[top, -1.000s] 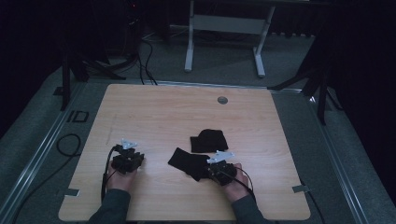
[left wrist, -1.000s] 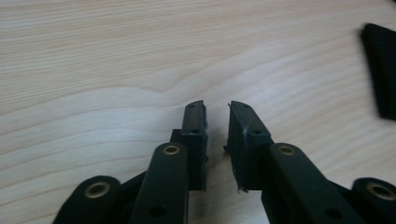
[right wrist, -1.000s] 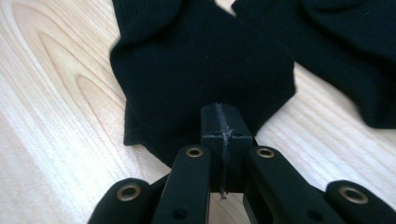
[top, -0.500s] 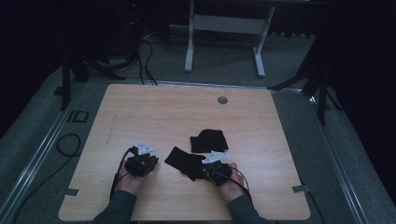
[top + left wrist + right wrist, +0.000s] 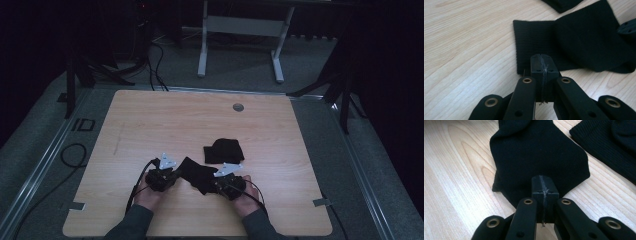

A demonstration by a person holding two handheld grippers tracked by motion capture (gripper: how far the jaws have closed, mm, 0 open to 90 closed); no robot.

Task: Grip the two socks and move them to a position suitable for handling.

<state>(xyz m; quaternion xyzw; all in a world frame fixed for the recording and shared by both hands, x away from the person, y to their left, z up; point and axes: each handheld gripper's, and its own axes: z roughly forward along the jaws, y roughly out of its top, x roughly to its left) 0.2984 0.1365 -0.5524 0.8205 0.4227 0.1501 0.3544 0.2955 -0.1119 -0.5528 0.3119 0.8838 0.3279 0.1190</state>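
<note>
A: What's on your table (image 5: 150,120) now?

B: Largest first: a black sock (image 5: 197,174) lies spread near the front edge, between your hands. A second, folded black sock (image 5: 223,150) sits just behind it, nearer the middle.

A: And your grippers?

B: Your left gripper (image 5: 541,62) has just been closing; its jaws meet on the sock's ribbed cuff edge. Your right gripper (image 5: 543,185) is clamped tight on the sock's other end.
</note>
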